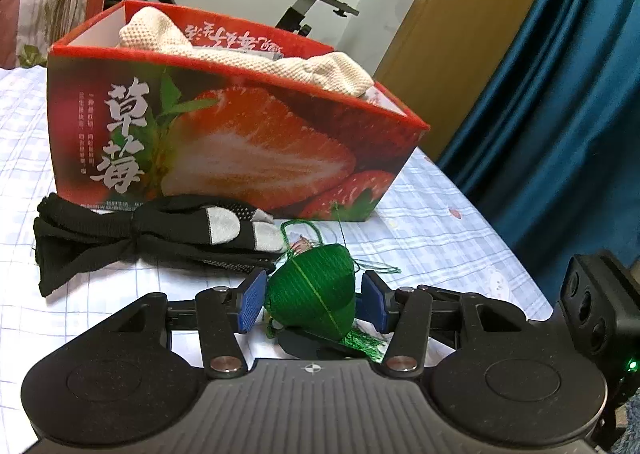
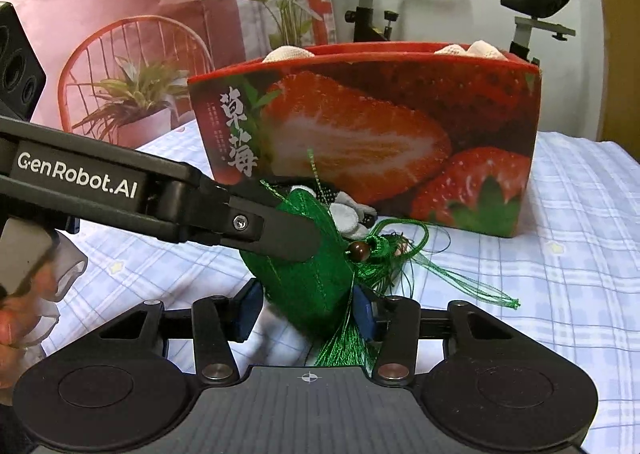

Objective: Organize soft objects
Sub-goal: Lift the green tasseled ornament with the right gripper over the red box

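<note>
A green thread-wound sachet with a tassel and a loop cord lies on the checked bedsheet, in front of the red strawberry box. My left gripper has its blue pads against the sachet's two sides. In the right wrist view the same sachet sits between the pads of my right gripper, which press on it too. The left gripper's black finger crosses over the sachet's top. A cream knitted cloth fills the box. A tied black and grey glove bundle lies against the box front.
The bedsheet ends at a blue curtain on the right. An exercise bike stands behind the box. A hand holds the left gripper at the lower left of the right wrist view.
</note>
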Action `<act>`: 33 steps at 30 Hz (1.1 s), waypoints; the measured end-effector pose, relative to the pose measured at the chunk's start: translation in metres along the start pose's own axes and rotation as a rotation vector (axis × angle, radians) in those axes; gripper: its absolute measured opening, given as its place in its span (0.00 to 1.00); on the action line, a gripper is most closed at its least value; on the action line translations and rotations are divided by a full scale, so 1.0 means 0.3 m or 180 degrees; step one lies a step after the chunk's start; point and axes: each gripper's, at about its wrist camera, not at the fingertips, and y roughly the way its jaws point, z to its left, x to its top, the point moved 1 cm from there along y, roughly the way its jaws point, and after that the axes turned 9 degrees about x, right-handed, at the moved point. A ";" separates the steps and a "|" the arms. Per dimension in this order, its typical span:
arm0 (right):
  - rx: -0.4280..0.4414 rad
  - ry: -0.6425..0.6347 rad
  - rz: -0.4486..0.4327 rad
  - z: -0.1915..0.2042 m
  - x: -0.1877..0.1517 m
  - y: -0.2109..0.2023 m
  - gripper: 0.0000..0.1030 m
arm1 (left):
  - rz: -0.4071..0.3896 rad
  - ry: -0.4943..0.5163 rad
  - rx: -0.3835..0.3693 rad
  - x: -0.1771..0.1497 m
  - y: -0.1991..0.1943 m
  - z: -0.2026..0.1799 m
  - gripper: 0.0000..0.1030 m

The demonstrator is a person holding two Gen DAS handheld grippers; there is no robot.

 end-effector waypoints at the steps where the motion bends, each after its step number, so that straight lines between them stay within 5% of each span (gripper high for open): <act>1: -0.0006 -0.0006 -0.0015 0.003 0.000 -0.004 0.43 | -0.0017 0.0008 -0.0013 0.002 -0.010 0.000 0.53; 17: -0.0015 -0.0219 -0.0303 0.052 0.183 -0.118 0.43 | -0.0519 0.0054 -0.0171 0.161 -0.176 -0.050 0.53; 33: 0.0061 -0.0548 -0.0782 0.048 0.704 -0.144 0.43 | -0.1225 0.0330 -0.0052 0.576 -0.294 -0.101 0.53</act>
